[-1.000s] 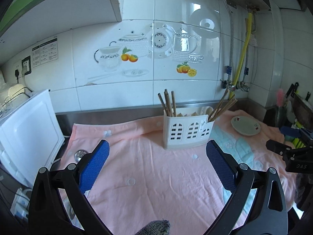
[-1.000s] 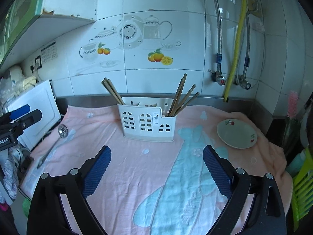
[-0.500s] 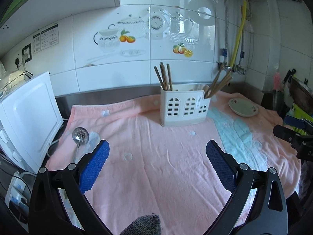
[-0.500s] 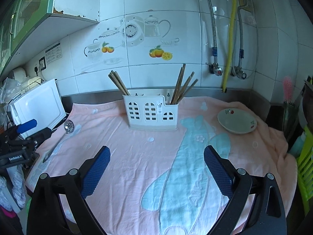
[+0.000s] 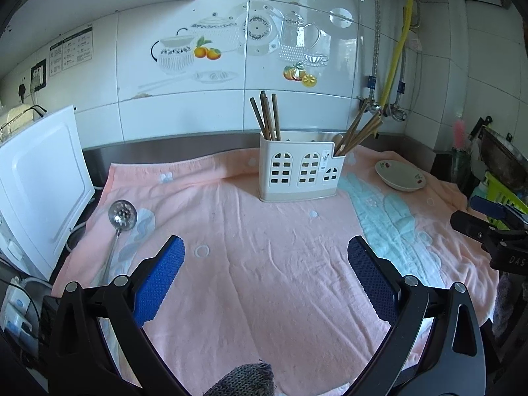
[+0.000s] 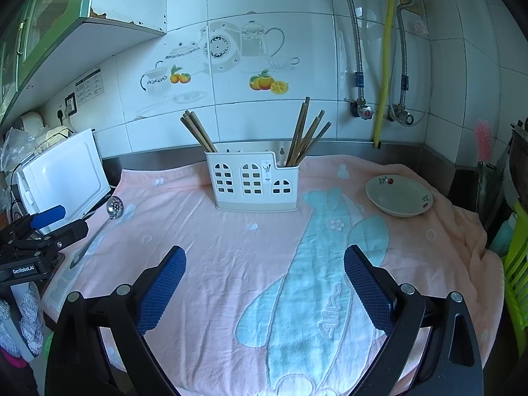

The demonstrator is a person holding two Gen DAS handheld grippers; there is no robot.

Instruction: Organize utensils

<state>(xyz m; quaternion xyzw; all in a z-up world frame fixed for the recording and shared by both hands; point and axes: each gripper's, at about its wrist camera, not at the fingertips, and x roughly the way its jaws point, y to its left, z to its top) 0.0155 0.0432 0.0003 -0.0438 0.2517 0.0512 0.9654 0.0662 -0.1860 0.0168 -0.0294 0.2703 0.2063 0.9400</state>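
Note:
A white utensil holder (image 5: 297, 173) (image 6: 252, 181) with window cut-outs stands at the back of the pink towel (image 5: 264, 247) (image 6: 231, 250), with wooden chopsticks (image 5: 266, 115) (image 6: 305, 132) in its left and right compartments. A perforated metal ladle (image 5: 121, 217) (image 6: 112, 208) lies flat on the towel's left side. My left gripper (image 5: 265, 275) hovers open over the towel's near middle, right of the ladle's handle. My right gripper (image 6: 264, 279) is open too, above the towel's blue pattern, well short of the holder. Each gripper shows at the edge of the other's view.
A small white dish (image 5: 400, 175) (image 6: 398, 195) sits on the towel at the back right. A white appliance (image 5: 39, 178) (image 6: 62, 178) stands at the left edge. Pipes and a yellow hose (image 6: 384, 59) run down the tiled wall. Green crate and pans crowd the right (image 5: 501, 191).
Both grippers have drawn back and risen, so the holder looks farther away and more of the towel shows. The ladle has come fully into the left wrist view. Both stay open.

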